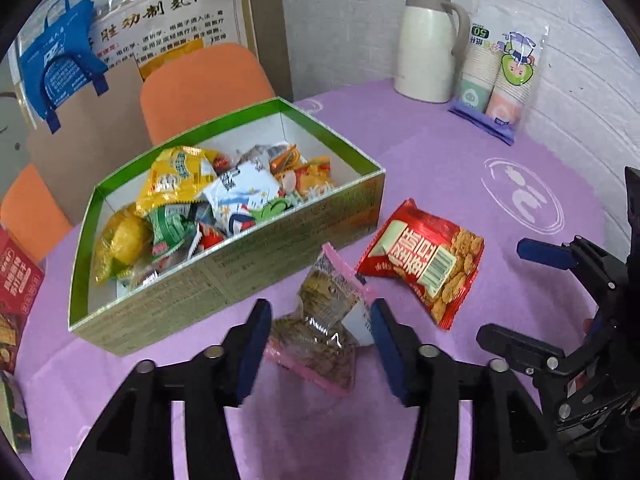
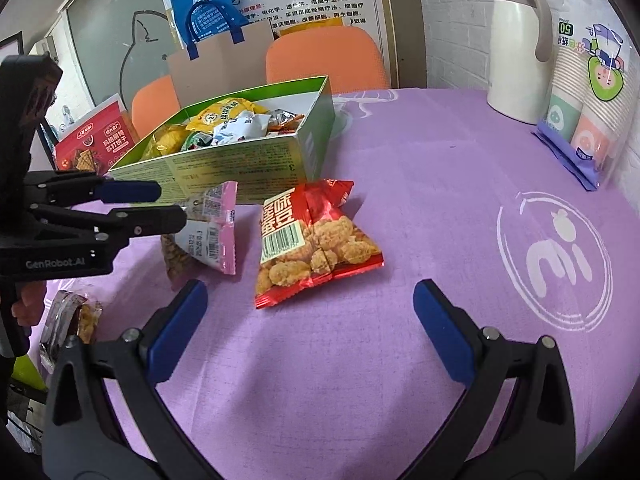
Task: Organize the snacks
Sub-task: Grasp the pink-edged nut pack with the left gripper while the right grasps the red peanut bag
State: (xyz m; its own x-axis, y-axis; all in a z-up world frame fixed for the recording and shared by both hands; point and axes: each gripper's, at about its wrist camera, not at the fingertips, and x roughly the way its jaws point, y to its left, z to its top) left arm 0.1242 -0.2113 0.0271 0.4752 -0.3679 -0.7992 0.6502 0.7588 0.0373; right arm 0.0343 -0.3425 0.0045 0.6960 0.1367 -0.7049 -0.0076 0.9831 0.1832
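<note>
A green box (image 1: 280, 256) (image 2: 224, 164) holds several snack packets. A pink-edged clear snack packet (image 1: 320, 320) (image 2: 208, 232) is between the pads of my left gripper (image 1: 318, 344) (image 2: 168, 204), which is closed on its sides and holds it tilted just above the purple tablecloth, in front of the box. A red snack bag (image 1: 424, 260) (image 2: 312, 240) lies on the cloth to its right. My right gripper (image 2: 310, 320) (image 1: 516, 292) is open and empty, hovering near the red bag.
A white thermos jug (image 1: 430, 44) (image 2: 518, 48) and a pack of paper cups (image 1: 500, 76) (image 2: 588, 108) stand at the back right. A red cracker box (image 2: 94, 144) and another small packet (image 2: 72, 324) lie at the left. Orange chairs (image 1: 204, 84) stand behind the table.
</note>
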